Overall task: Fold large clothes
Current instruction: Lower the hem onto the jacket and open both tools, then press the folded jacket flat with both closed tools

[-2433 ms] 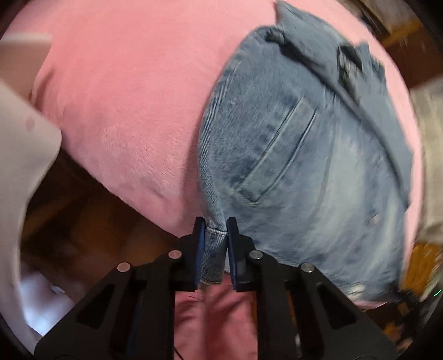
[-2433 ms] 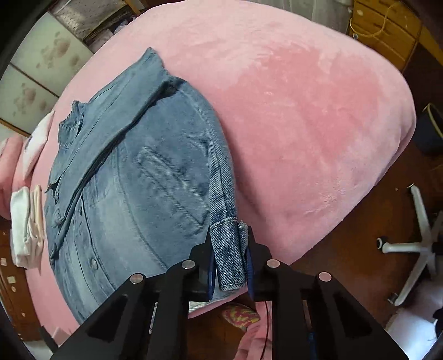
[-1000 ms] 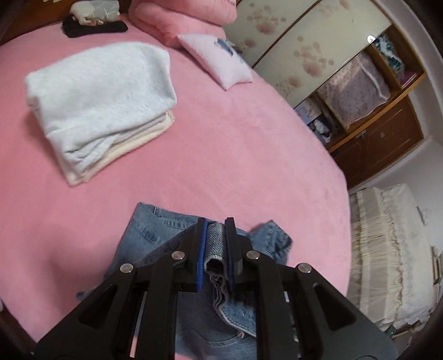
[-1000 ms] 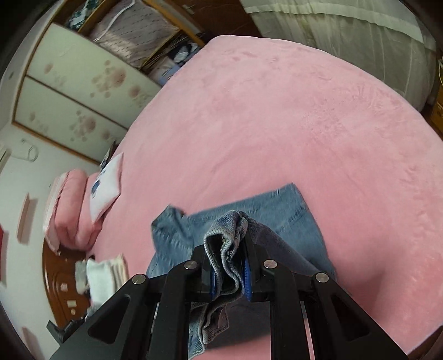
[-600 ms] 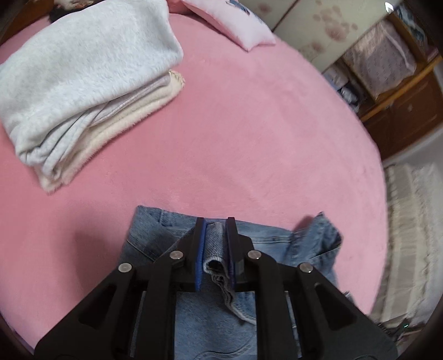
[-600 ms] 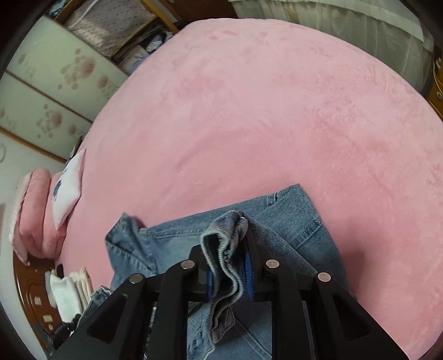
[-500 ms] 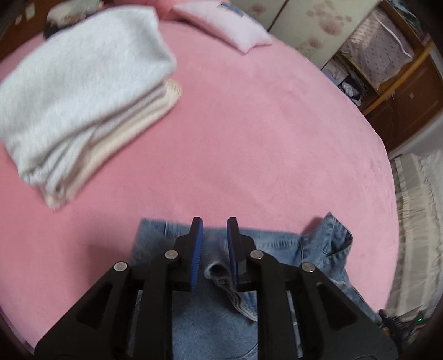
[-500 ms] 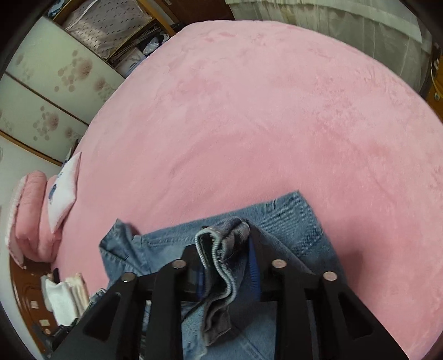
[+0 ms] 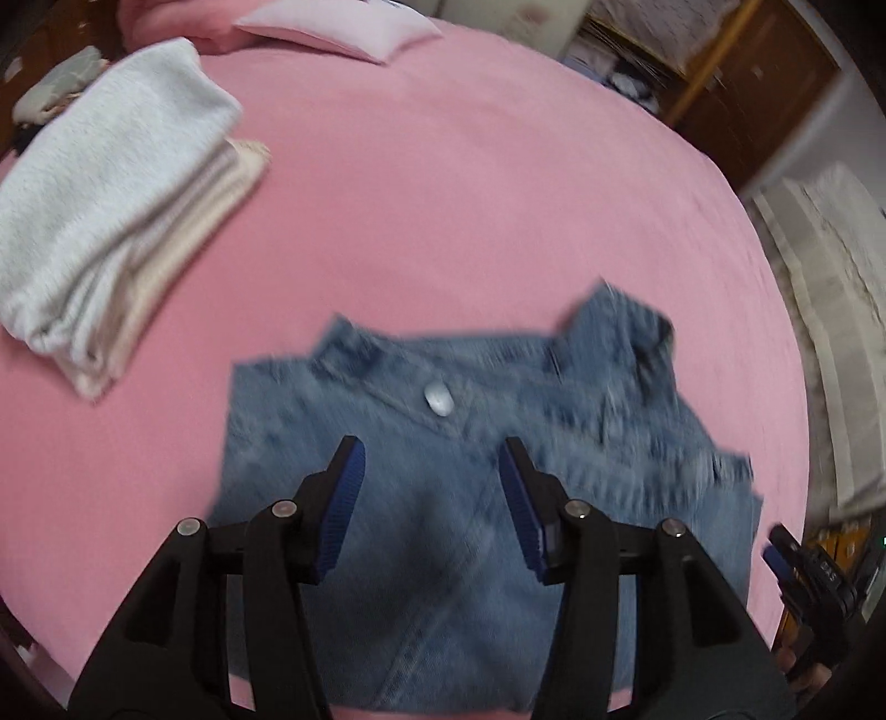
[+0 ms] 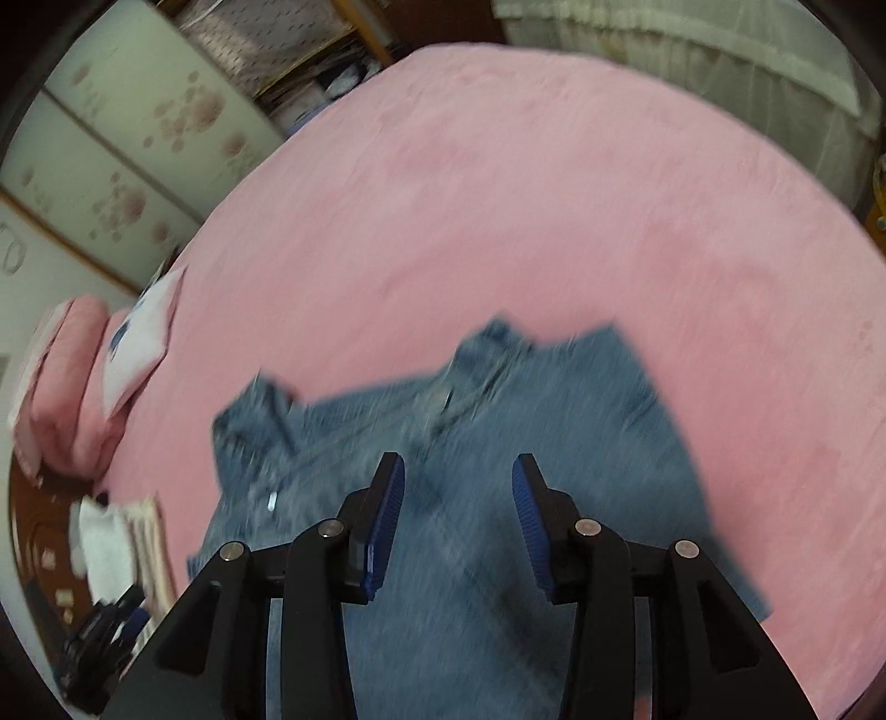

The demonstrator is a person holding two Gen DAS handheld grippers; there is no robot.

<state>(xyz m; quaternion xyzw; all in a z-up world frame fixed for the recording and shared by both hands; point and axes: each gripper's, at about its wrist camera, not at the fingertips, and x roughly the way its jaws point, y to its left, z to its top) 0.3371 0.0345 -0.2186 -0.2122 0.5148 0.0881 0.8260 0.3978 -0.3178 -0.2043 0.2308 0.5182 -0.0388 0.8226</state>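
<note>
Denim jacket (image 9: 443, 443) flat on pink bed (image 9: 443, 194), under left tool (image 9: 429, 471) and right tool (image 10: 457, 487); jaws opening, nothing gripped.

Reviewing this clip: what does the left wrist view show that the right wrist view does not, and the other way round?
Only the left wrist view: the left gripper, jaws opening with nothing pinched, and the jacket's pale button seen clearly.

Only the right wrist view: the right gripper, jaws likewise opening and empty, and floral wardrobe doors.

Both: the denim jacket lying folded on the pink bedspread, a folded stack of white and cream clothes, a small white pillow.
</note>
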